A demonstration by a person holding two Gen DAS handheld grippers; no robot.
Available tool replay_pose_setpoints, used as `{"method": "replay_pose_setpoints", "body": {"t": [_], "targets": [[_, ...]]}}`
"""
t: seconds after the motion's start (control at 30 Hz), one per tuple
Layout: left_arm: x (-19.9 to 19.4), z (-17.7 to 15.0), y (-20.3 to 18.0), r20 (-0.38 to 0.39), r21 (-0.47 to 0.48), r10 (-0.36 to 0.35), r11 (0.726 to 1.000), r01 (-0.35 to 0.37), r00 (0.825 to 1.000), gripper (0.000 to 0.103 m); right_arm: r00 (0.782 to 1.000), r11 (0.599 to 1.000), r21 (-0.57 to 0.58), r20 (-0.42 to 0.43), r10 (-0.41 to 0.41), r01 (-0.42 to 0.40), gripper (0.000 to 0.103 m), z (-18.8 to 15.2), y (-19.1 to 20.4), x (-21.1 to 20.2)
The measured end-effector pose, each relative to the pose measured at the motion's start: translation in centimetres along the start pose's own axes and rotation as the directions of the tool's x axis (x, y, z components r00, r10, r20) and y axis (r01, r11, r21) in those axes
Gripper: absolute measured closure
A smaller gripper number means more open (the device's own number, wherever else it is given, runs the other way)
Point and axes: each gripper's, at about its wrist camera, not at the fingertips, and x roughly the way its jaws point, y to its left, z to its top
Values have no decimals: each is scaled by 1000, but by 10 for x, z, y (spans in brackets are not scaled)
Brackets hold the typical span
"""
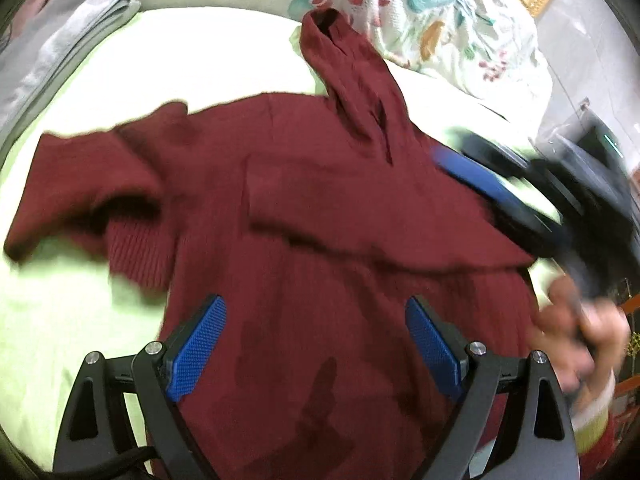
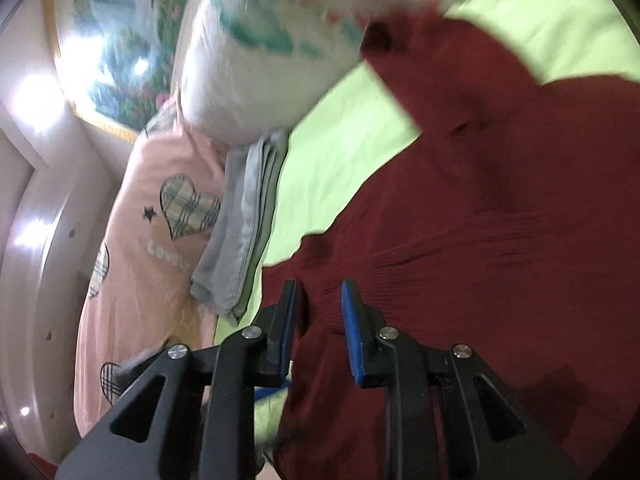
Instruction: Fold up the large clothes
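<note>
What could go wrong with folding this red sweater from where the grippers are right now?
1. The maroon sweater lies rumpled, one sleeve bunched under itself; folding now could lock in creases.
2. The right gripper has fabric between its narrowly parted fingers; it may pinch several layers and drag the body askew.
3. The left gripper hangs open above the hem, holding nothing, so a one-sided pull could slide the sweater over the green sheet.

Both wrist views look closely down on the maroon sweater [image 1: 304,208] [image 2: 480,220] spread over the green bed [image 1: 60,312] [image 2: 340,152].
</note>
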Motion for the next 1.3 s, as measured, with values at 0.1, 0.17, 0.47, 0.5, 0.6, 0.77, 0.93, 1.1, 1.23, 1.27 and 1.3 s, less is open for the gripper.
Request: {"method": "replay_pose_setpoints", "body": {"t": [0.1, 0.17, 0.47, 0.5, 0.6, 0.77, 0.93, 1.1, 1.23, 1.27, 1.3], "targets": [[22, 29, -2, 8, 13, 29, 999, -29, 1000, 12, 993, 998, 15, 98, -64, 63, 78, -12, -11, -59], [43, 45, -3, -14, 22, 39, 999, -38, 999, 15, 987, 996, 33, 135, -89, 86, 78, -20, -20, -84], [72, 57, 1, 31, 91, 78, 993, -81, 996, 95, 946, 970, 119, 224, -233, 210, 78, -45, -48, -155], [61, 56, 4, 65, 81, 67, 994, -72, 996, 96, 941, 966, 121, 230, -250, 227, 78, -44, -49, -159], [41, 57, 18, 123, 54, 116, 991, -123, 986, 96, 915, 949, 120, 252, -314, 292, 78, -36, -57, -172], [44, 57, 31, 114, 58, 164, 984, -171, 980, 96, 865, 899, 140, 248, -437, 414, 53, -14, -80, -174], [41, 55, 44, 104, 14, 156, 987, -159, 982, 96, 846, 858, 120, 147, -512, 499, 53, 19, -114, -144], [37, 52, 20, 113, 80, 131, 987, -140, 985, 95, 865, 864, 109, 54, -498, 491, 95, 32, -141, -117], [39, 55, 4, 111, 104, 50, 993, -62, 993, 95, 819, 833, 84, 157, -553, 546, 96, 38, -133, -151], [43, 56, 1, 106, 109, 39, 993, -51, 994, 95, 813, 829, 94, 160, -560, 552, 98, 40, -138, -157], [50, 56, -4, 100, 122, 46, 991, -58, 994, 95, 808, 821, 111, 146, -570, 560, 98, 39, -145, -160]]}}
